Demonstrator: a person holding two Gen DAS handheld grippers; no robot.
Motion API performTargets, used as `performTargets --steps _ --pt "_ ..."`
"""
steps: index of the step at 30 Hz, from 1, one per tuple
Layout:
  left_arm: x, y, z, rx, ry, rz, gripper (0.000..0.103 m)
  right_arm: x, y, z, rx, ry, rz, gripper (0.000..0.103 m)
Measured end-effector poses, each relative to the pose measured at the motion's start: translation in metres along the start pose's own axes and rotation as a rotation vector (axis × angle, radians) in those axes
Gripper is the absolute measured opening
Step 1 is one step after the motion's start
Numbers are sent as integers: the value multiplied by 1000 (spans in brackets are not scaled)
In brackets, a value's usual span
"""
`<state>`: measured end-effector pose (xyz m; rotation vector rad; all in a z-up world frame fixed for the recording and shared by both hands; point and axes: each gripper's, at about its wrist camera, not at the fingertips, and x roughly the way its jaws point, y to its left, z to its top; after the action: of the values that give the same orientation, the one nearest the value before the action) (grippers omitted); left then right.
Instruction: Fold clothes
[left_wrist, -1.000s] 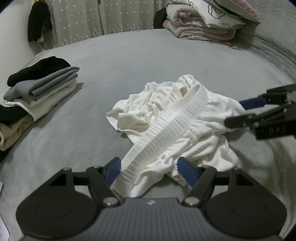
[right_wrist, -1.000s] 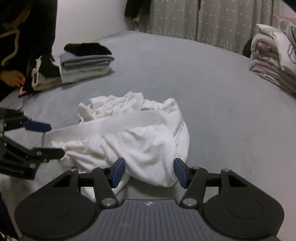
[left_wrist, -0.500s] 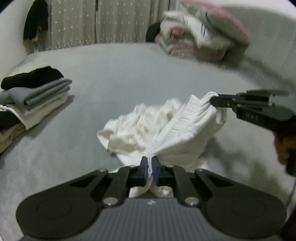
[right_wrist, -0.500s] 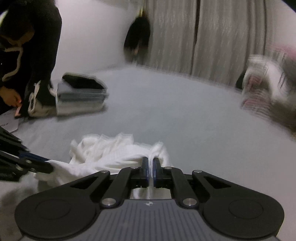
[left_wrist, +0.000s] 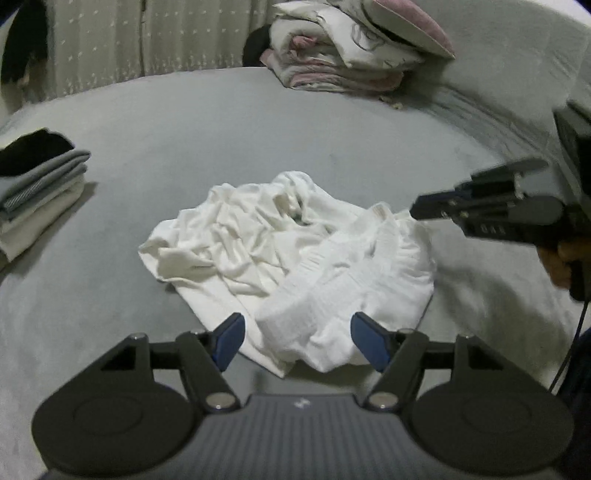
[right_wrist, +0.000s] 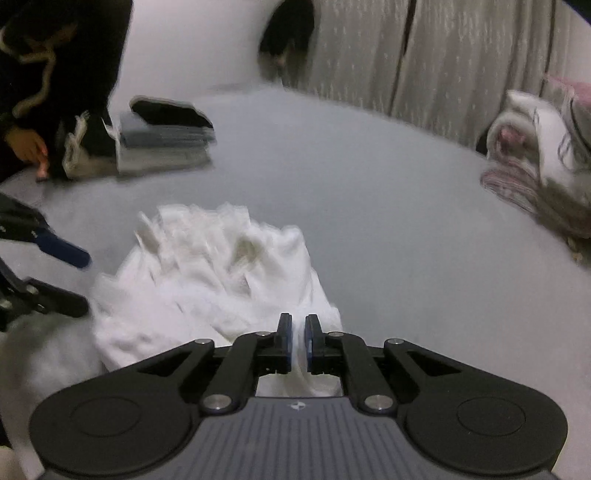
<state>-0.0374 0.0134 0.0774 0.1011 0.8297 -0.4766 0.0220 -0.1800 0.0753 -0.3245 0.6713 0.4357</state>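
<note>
A crumpled white garment (left_wrist: 258, 240) with a ribbed waistband (left_wrist: 332, 266) lies in a heap on the grey bed (left_wrist: 221, 129). My left gripper (left_wrist: 295, 328) hovers over its near edge. Its jaws are opening wide; the waistband end lies between the blue pads (left_wrist: 231, 338) but they do not press on it. My right gripper (right_wrist: 298, 325) has its jaws nearly together and just starting to open, with white cloth (right_wrist: 207, 280) pinched between them. In the left wrist view the right gripper (left_wrist: 417, 210) sits at the garment's right edge. In the right wrist view the left gripper (right_wrist: 74, 280) stands spread.
A folded stack of black, grey and cream clothes (left_wrist: 37, 192) (right_wrist: 166, 144) sits at the bed's left side. Folded bedding with a pillow (left_wrist: 351, 55) (right_wrist: 535, 162) is piled at the far right. A person in dark clothes (right_wrist: 55, 74) is at the left edge. Curtains (left_wrist: 147, 37) hang behind.
Half a second ago both grippers were shut on the waistband, holding it stretched and raised. The left has since opened and let go, and the garment has slumped back onto the bed.
</note>
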Motion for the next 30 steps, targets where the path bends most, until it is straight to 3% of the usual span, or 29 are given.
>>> performTargets --steps 2,4,6,10,15,17,20,23,25,27,30 --pt "1 -12 -1 50 1 -25 61 -2 -5 2 7 -19 0 25" --pt "4 -25 -2 97 -7 -26 60 -5 -11 4 18 -53 18 48" --pt "9 -26 0 109 0 11 60 -3 -16 2 25 -37 31 57" --pt "18 -21 4 109 21 78 62 15 -22 -6 29 31 7 57" --pt "24 -5 4 56 55 34 71 32 -33 -17 -12 54 56 57" --pt "28 -3 3 52 65 53 66 39 -29 -19 -72 49 63 57" --pt "37 -3 1 51 83 73 42 46 -26 -18 -56 40 94 53" --pt "38 -5 0 51 80 83 26 51 -23 -16 -29 33 127 40" --pt "36 -6 1 48 67 82 13 50 -16 -15 -56 18 123 21" --pt "31 -7 3 47 52 75 11 46 -13 -12 -58 -5 114 13" --pt "28 -8 6 51 37 80 11 38 -13 -4 -21 -49 74 10"
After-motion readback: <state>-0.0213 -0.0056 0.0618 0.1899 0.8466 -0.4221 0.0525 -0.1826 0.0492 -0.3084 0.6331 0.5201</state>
